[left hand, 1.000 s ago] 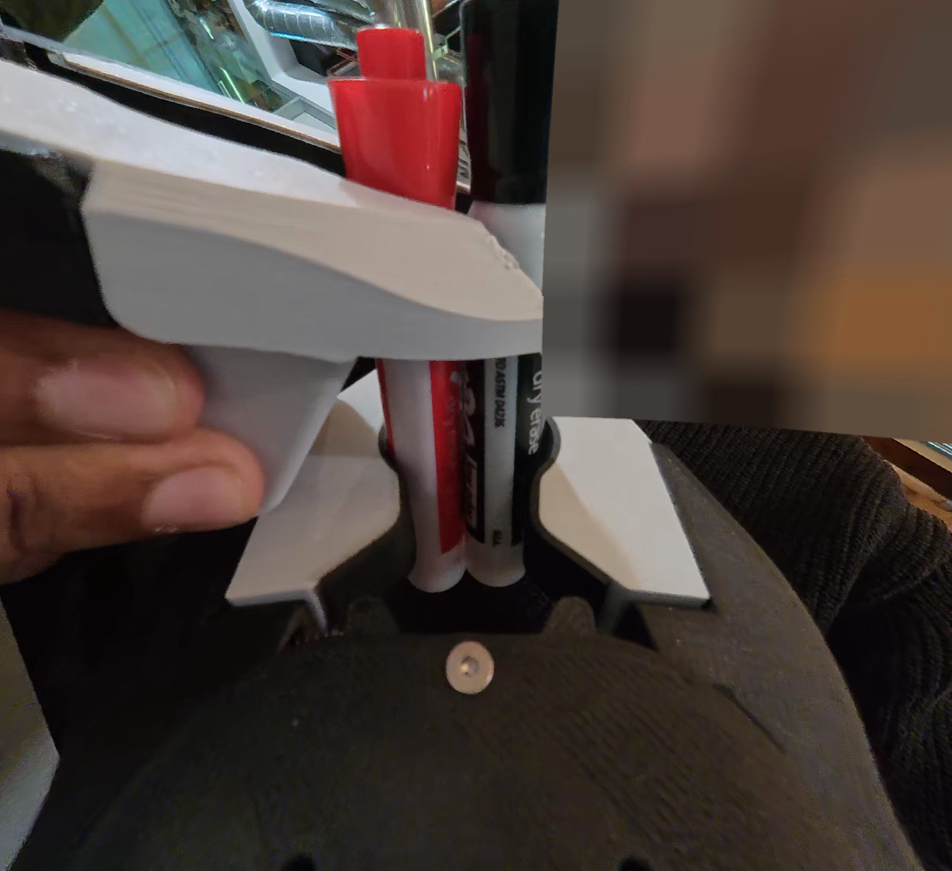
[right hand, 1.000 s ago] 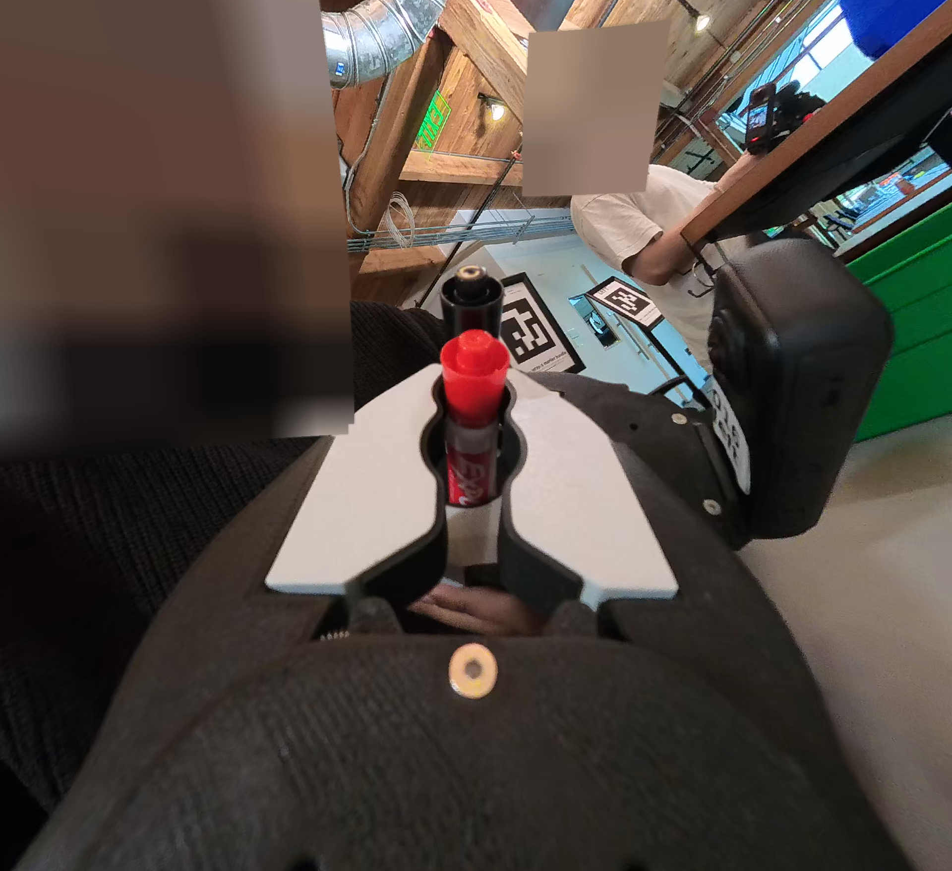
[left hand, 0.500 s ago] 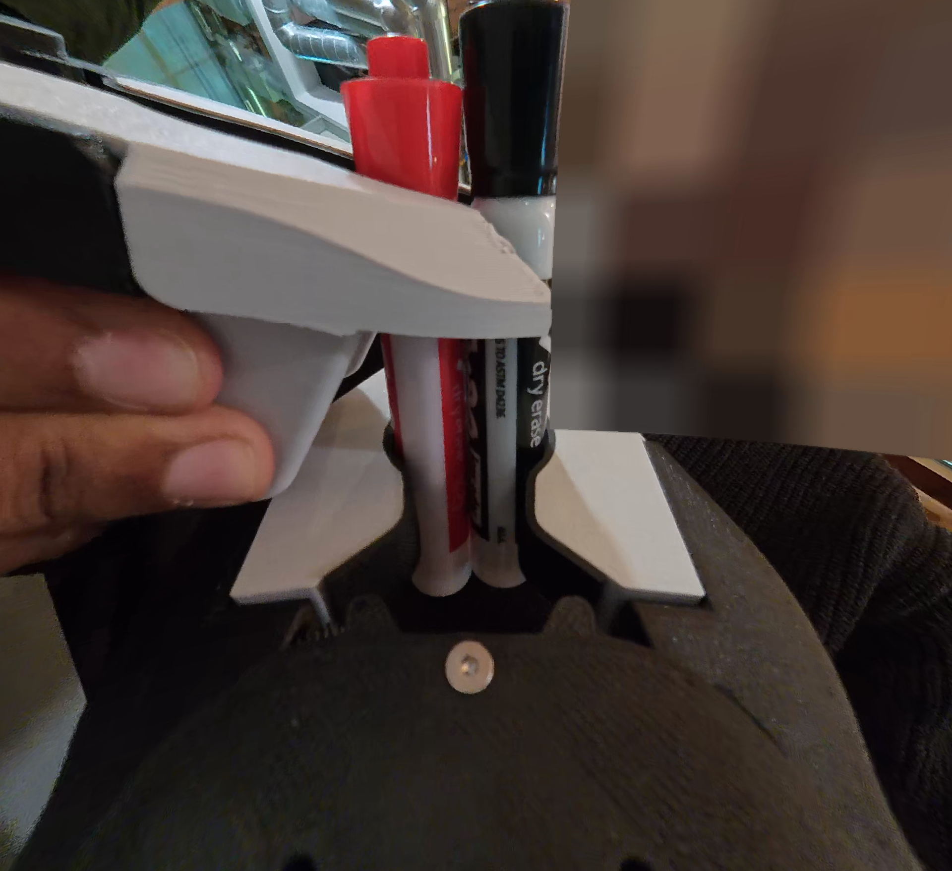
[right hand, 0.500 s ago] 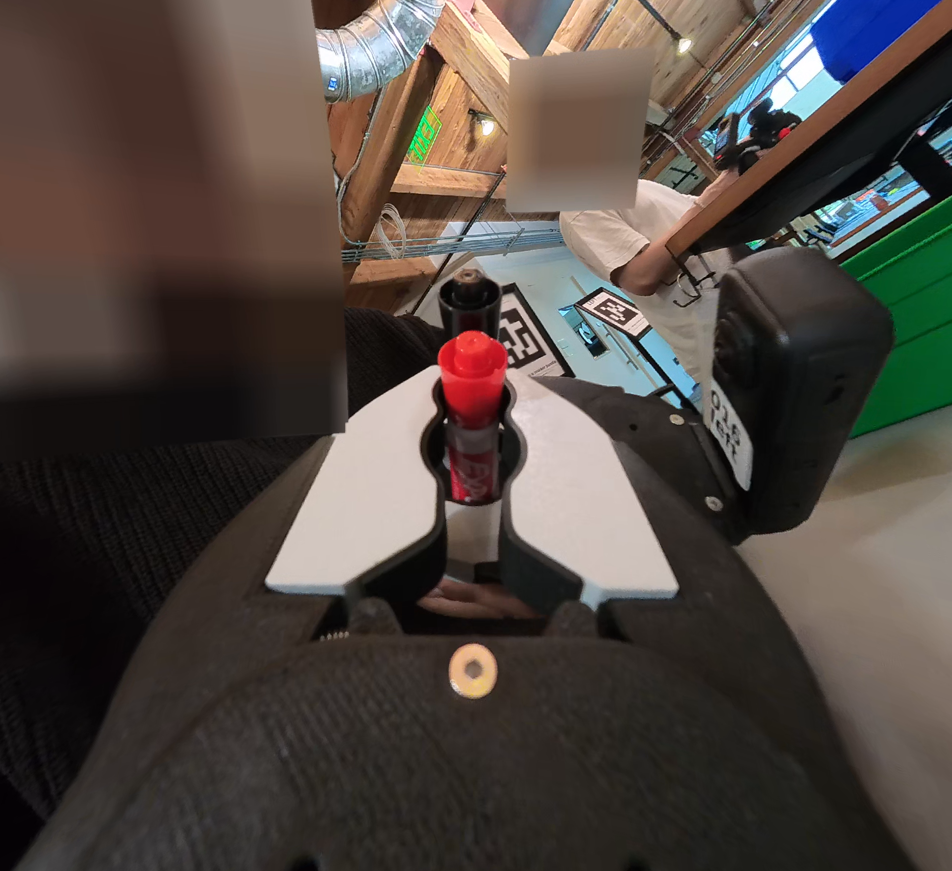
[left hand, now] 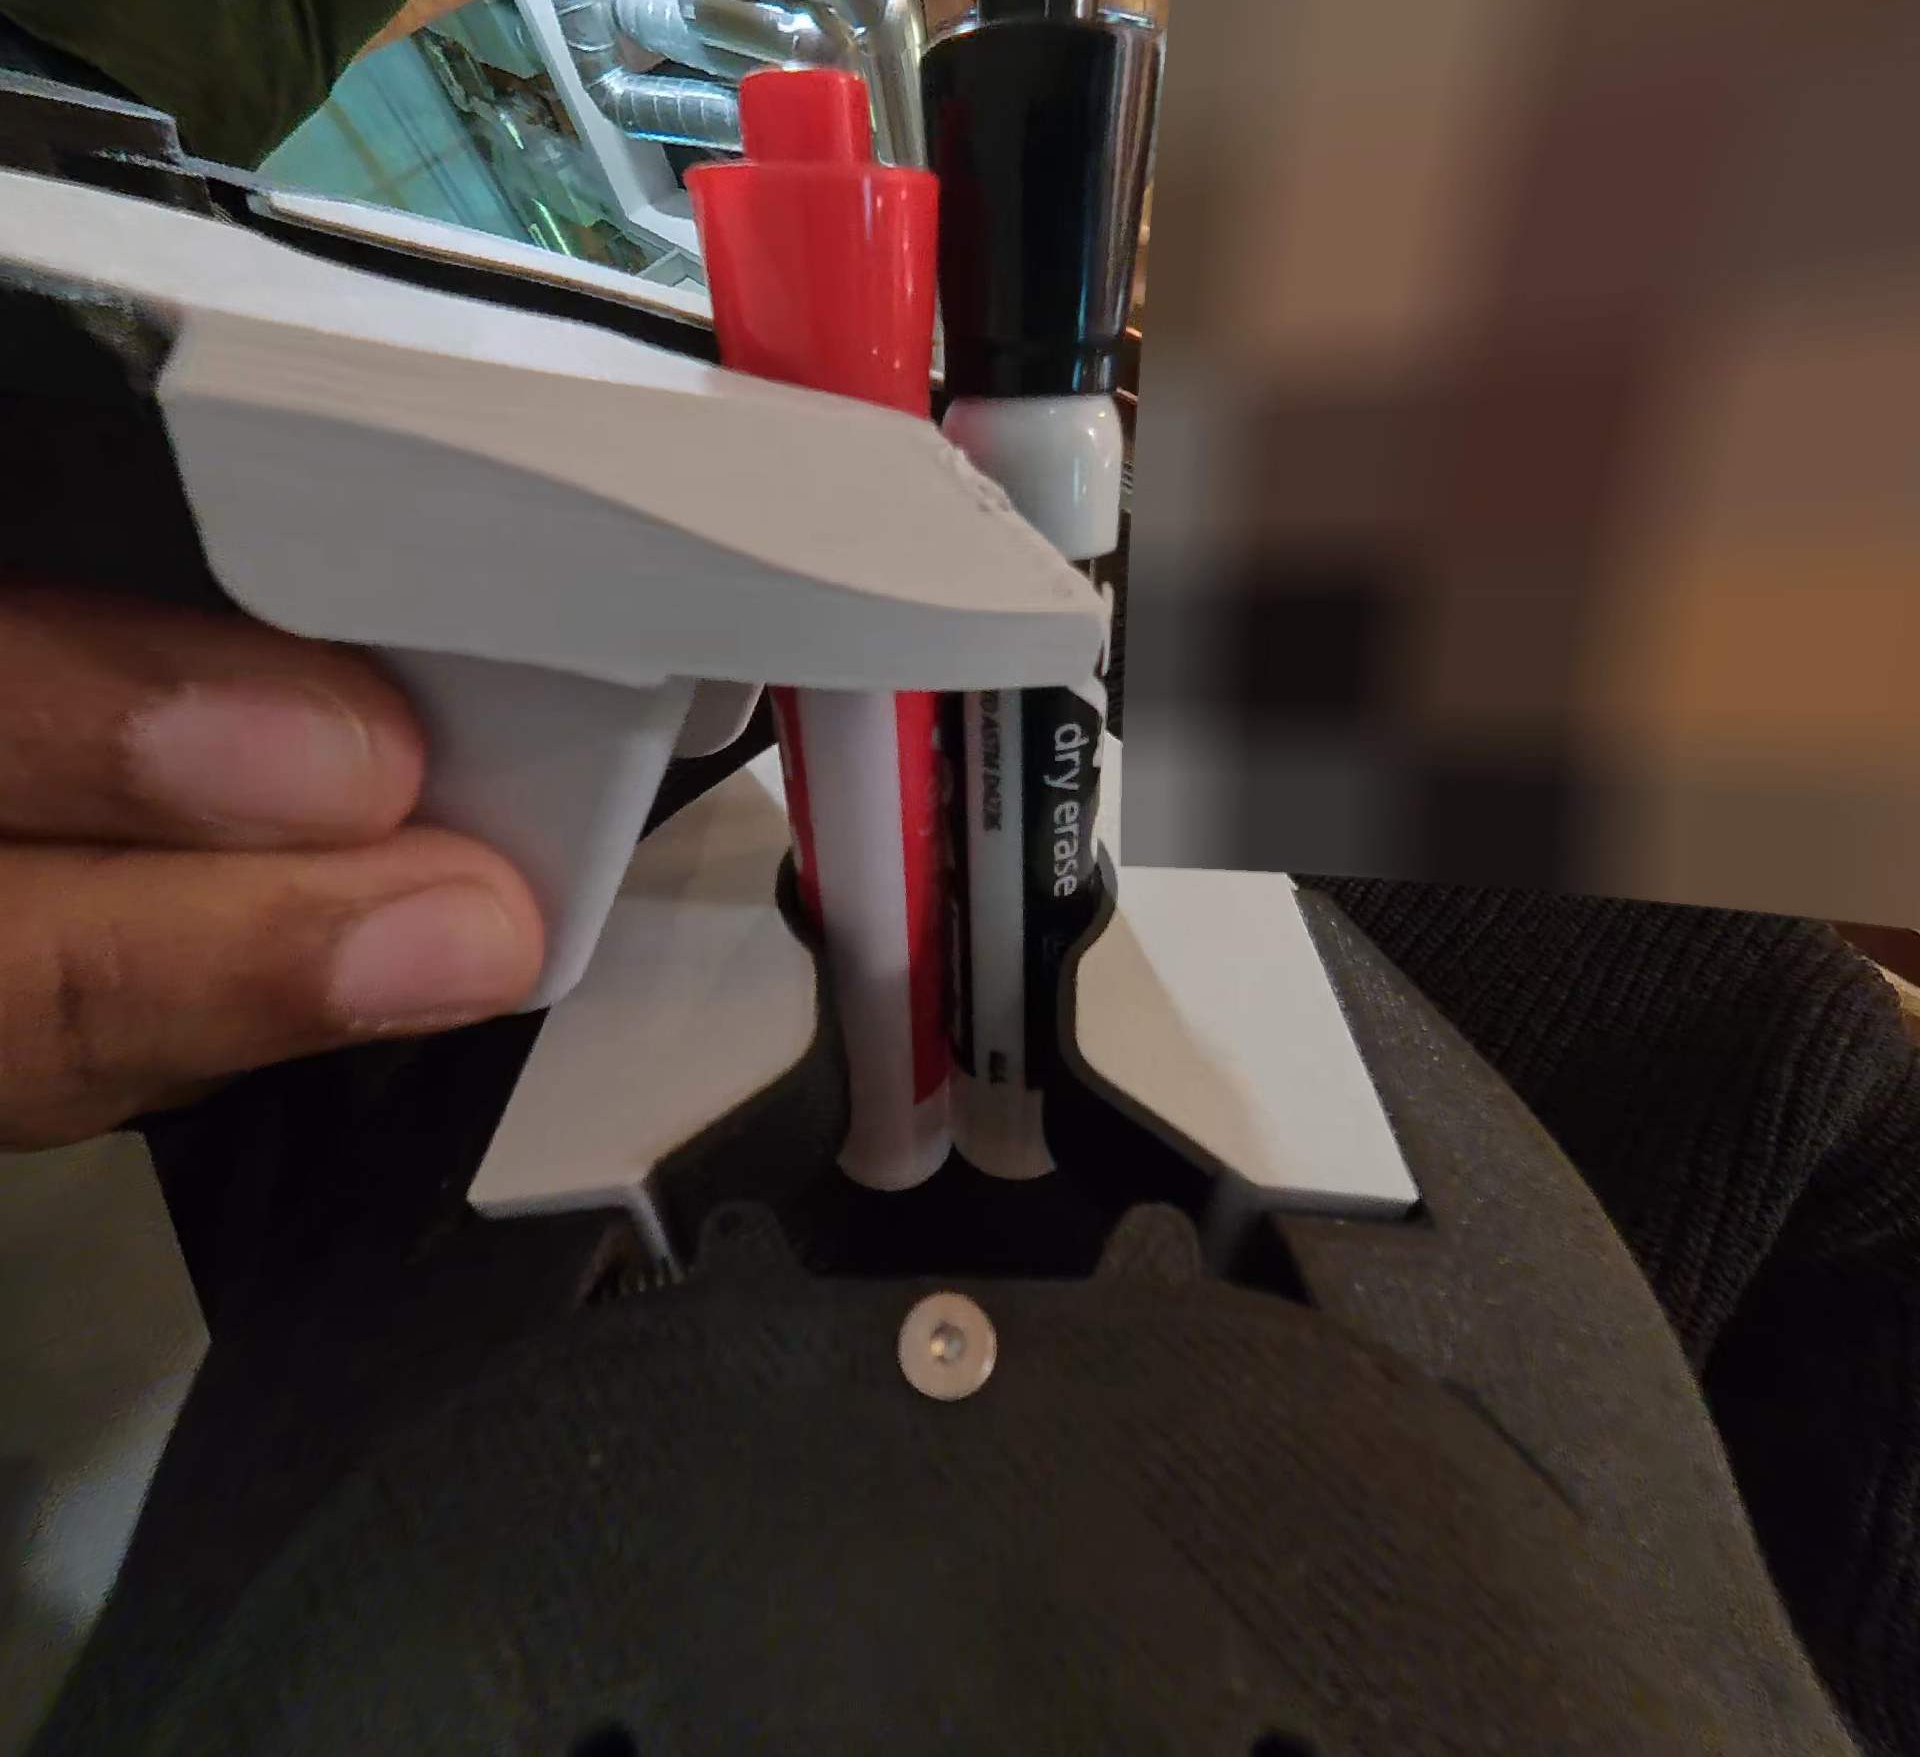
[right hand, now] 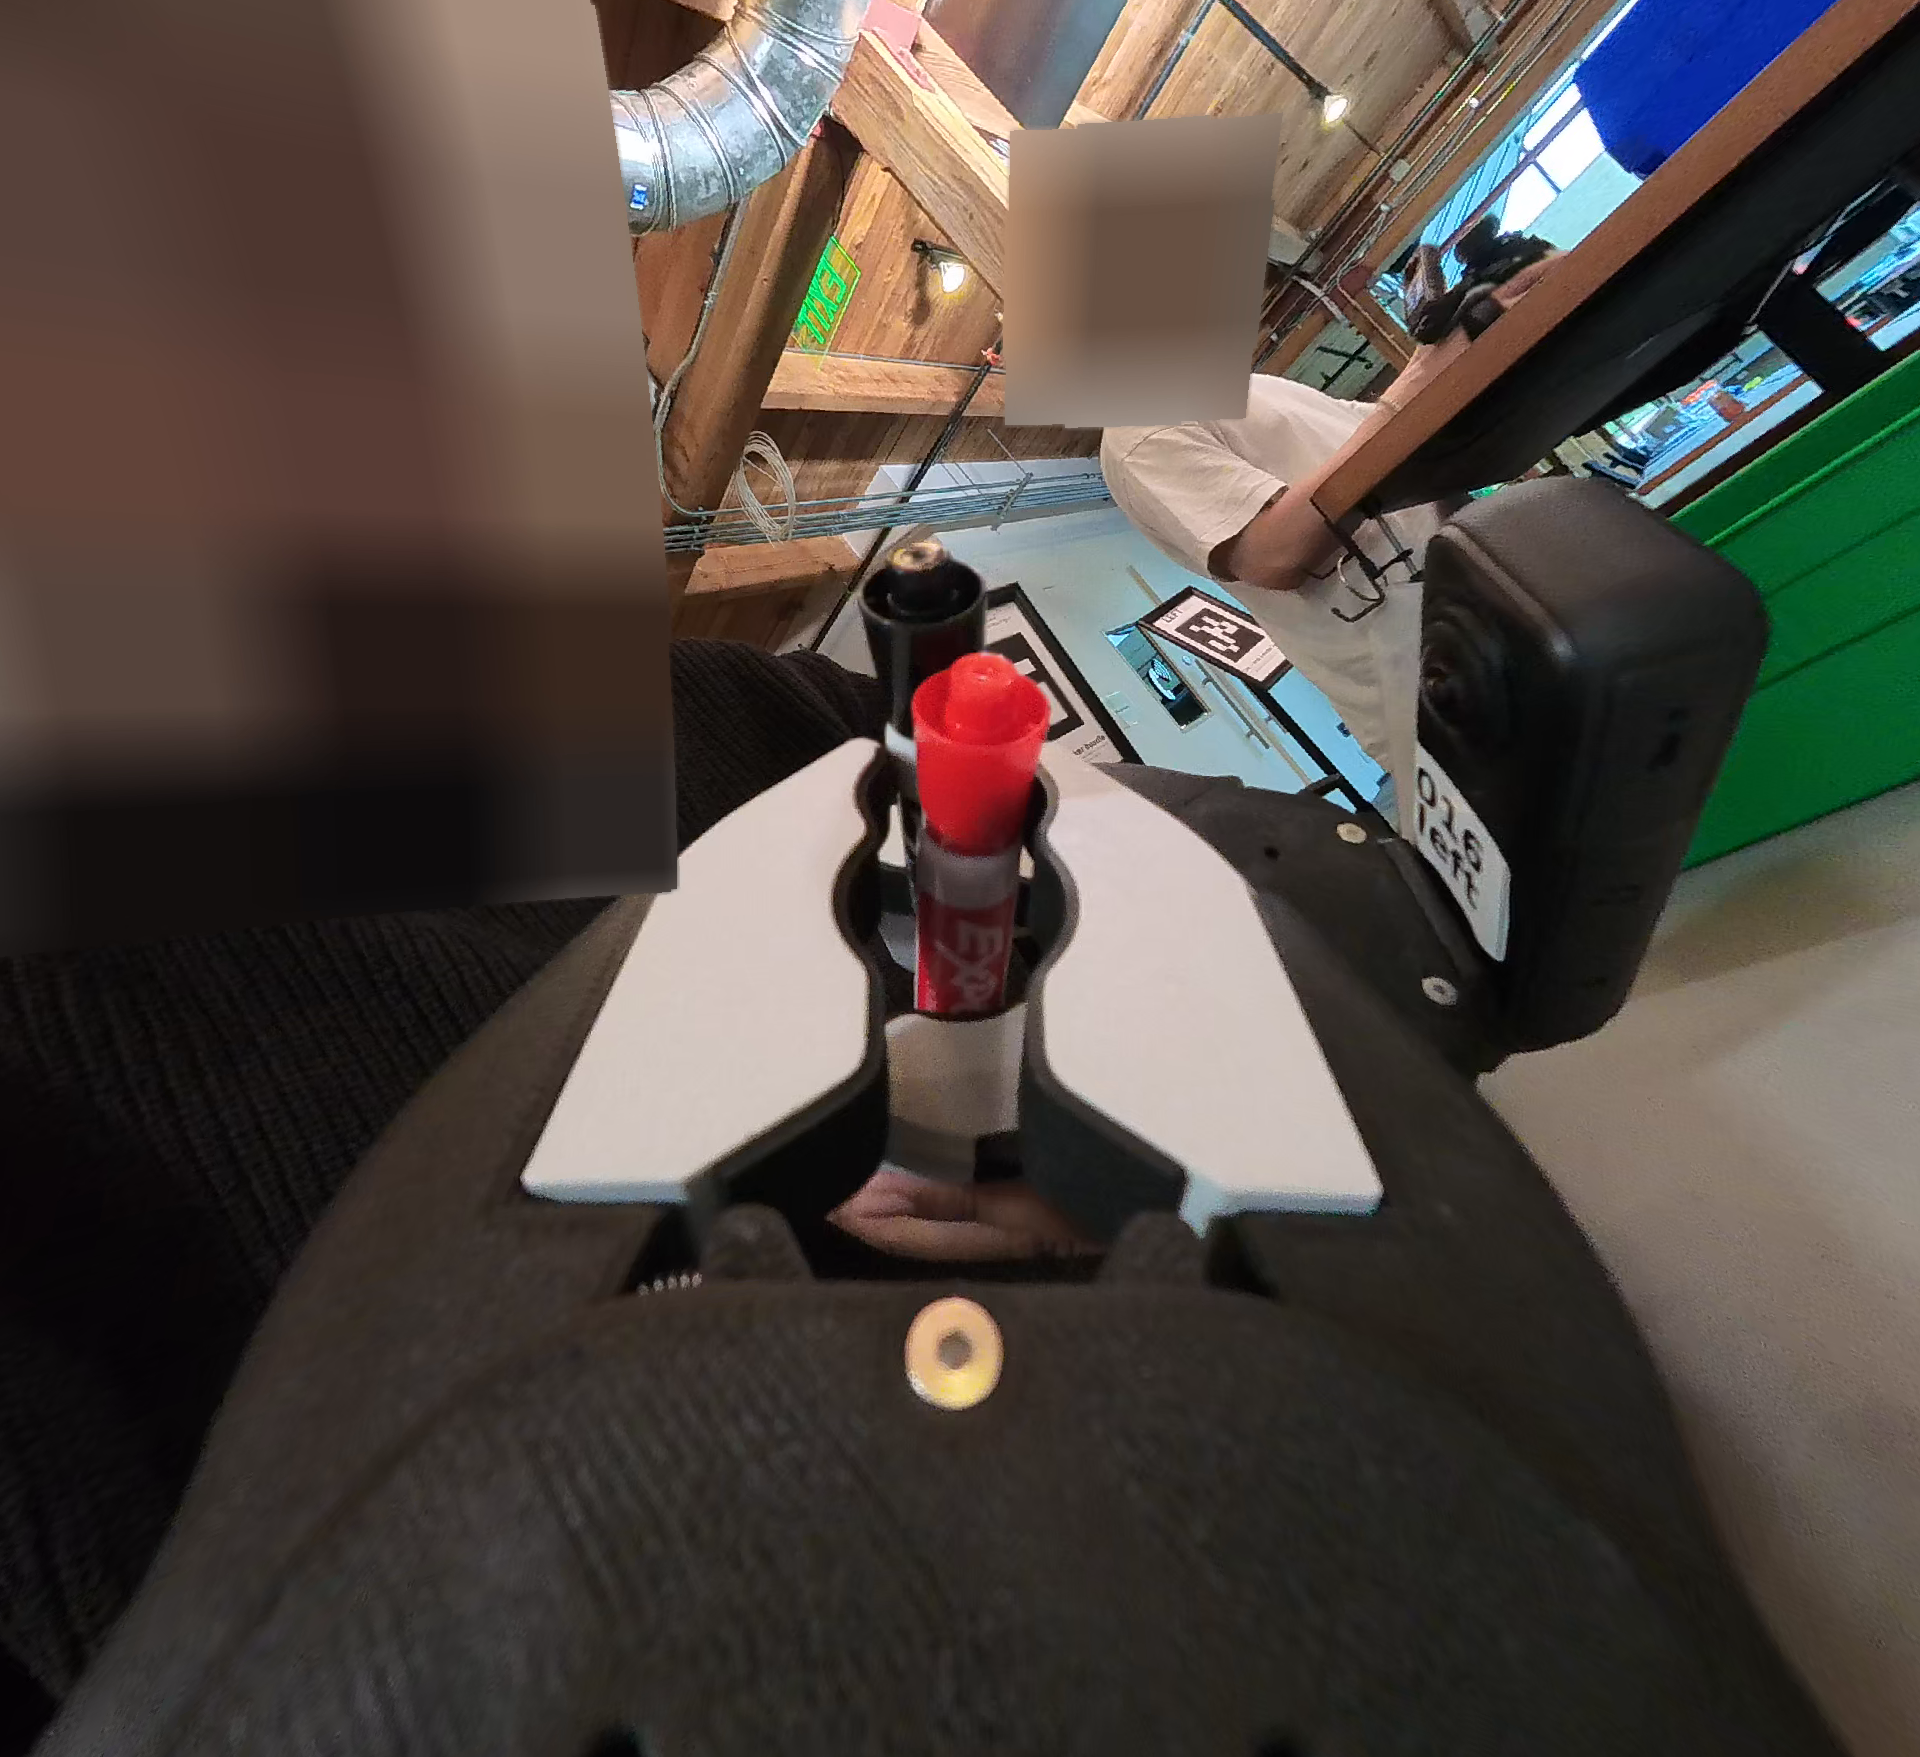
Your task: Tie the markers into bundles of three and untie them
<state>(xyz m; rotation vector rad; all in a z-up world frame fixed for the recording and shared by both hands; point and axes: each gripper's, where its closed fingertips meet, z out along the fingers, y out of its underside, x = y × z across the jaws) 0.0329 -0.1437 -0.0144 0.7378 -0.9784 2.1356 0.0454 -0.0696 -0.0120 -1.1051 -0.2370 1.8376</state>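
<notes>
My ribbed matte-black gripper bodies (left hand: 935, 1520) carry flat white fingers (left hand: 1236, 1032), a silver centre screw (left hand: 947, 1359), and my sleeve (left hand: 1662, 1084) looks dark knit.

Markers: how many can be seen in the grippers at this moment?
2. A red marker and a black marker stand side by side, touching, clamped in the left gripper. A third may be hidden behind them.

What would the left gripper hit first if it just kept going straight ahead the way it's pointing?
Probably the right gripper: its white jaws cross the red marker and black marker just ahead of the left gripper, which is shut on both. Depth is hard to judge.
</notes>
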